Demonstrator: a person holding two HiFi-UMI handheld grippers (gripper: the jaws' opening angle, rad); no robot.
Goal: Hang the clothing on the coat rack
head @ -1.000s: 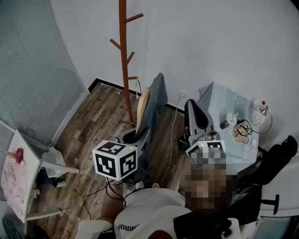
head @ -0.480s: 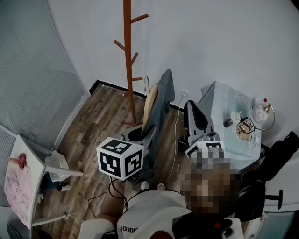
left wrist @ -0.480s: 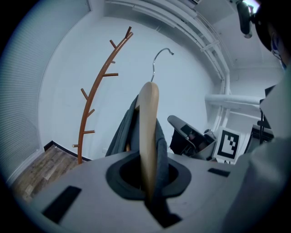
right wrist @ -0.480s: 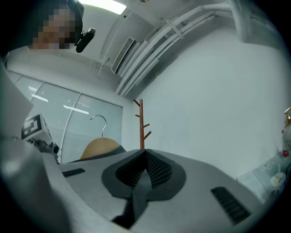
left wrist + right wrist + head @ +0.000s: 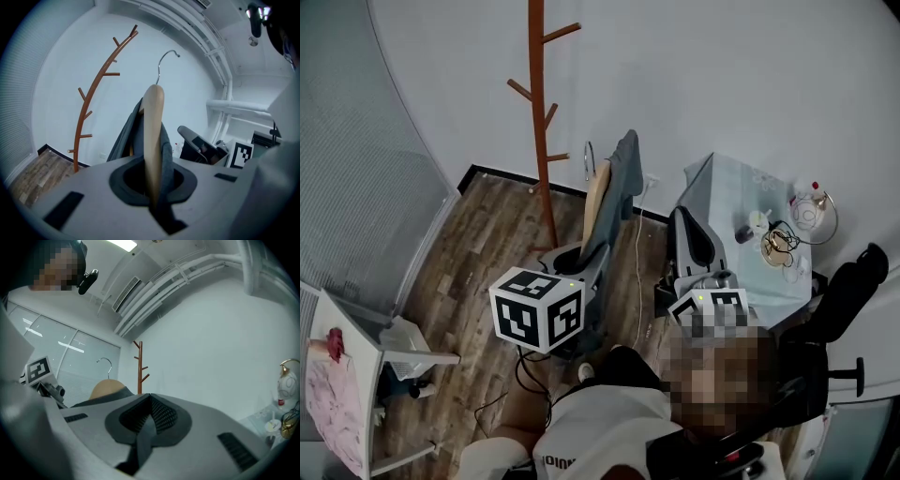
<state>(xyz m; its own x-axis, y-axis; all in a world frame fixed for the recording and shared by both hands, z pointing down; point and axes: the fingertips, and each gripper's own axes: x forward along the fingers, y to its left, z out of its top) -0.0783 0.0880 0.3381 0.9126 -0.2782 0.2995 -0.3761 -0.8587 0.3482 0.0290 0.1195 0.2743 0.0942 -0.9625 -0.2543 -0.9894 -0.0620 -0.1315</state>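
Left gripper view: the left gripper (image 5: 152,187) is seen with fingers clenched on the wooden hanger (image 5: 153,136), over which the grey garment (image 5: 125,140) is draped. The coat rack (image 5: 93,93) stands well apart. The hook (image 5: 165,60) should be lifted over a peg and then lowered onto it. The right gripper (image 5: 145,423) is shown in its own view with fingers pressed together, seemingly on nothing. Only in the head view is the floor (image 5: 502,239) before the rack revealed.

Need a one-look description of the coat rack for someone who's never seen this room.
Find the white wall where it meets the wood floor; the coat rack stands at its foot, left of the pale table. It is the only tall, thin, reddish-brown pole, with short bare pegs angling upward; the grey garment on its hanger nearby is broad and draped.
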